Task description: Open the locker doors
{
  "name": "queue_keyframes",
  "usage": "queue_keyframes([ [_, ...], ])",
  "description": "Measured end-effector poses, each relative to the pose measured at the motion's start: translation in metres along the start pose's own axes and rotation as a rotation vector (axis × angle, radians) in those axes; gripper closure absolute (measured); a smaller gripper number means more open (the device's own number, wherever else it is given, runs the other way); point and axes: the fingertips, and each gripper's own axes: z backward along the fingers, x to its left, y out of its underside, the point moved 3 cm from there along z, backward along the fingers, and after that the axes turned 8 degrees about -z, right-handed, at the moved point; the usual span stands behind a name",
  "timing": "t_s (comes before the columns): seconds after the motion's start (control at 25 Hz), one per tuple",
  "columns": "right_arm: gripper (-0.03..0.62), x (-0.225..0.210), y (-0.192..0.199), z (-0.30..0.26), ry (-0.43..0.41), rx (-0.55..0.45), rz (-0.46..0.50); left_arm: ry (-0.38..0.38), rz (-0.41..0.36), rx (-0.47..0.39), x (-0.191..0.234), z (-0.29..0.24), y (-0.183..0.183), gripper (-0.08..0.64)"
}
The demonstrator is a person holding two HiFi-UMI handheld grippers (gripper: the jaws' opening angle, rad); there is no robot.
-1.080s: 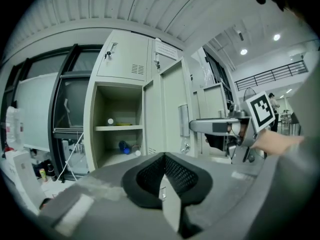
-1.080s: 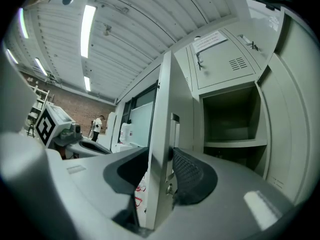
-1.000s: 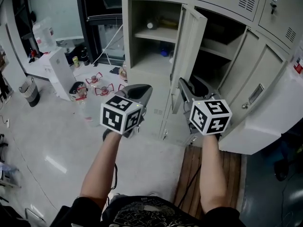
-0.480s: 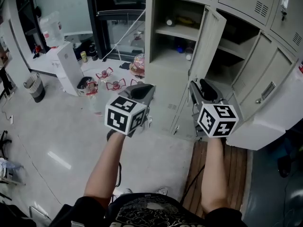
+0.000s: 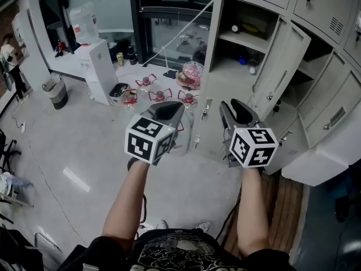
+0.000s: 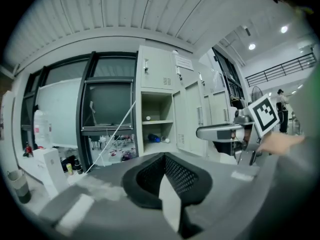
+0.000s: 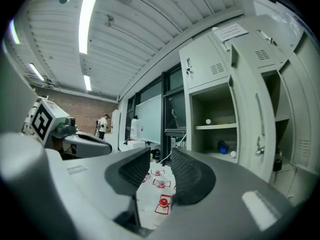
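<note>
- While nothing is gripped, left tongs [image 5: 169, 110] sit pressed together, empty.
- Right tongs [image 5: 236, 109], just narrowing, stand apart round nothing.
- Lockers [image 5: 223, 89] at right: one door [image 5: 280, 61] open; next, take a shut door [image 5: 324, 103] by its handle [image 5: 337, 116] and pull.

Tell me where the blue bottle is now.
Head view, upper right: the blue bottle lies inside the open locker, left of its open door.
</note>
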Motion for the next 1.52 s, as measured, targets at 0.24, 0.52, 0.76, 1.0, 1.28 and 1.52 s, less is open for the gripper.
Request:
queue_keyframes([
  [0.24, 0.499, 0.07, 0.017, -0.024, -0.085, 0.043, 0.014, -0.096, 0.012, 0.01, 0.043, 0.06, 0.018, 0.558],
  [0.52, 0.528, 0.14, 0.034, -0.049, -0.179, 0.076, 0.024, -0.197, 0.023, 0.026, 0.083, 0.123, 0.039, 0.558],
  [0.76, 0.566, 0.186, 0.046, -0.065, -0.233, 0.103, 0.024, -0.249, 0.034, 0.048, 0.109, 0.163, 0.053, 0.558],
  [1.0, 0.591, 0.209, 0.053, -0.073, -0.255, 0.104, 0.019, -0.27, 0.024, 0.068, 0.123, 0.184, 0.065, 0.558],
  [1.28, 0.591, 0.222, 0.06, -0.08, -0.264, 0.099, -0.006, -0.278, 0.028, 0.077, 0.132, 0.197, 0.077, 0.558],
  [1.52, 0.591, 0.226, 0.061, -0.084, -0.267, 0.101, -0.004, -0.287, 0.019, 0.082, 0.137, 0.201, 0.081, 0.558],
])
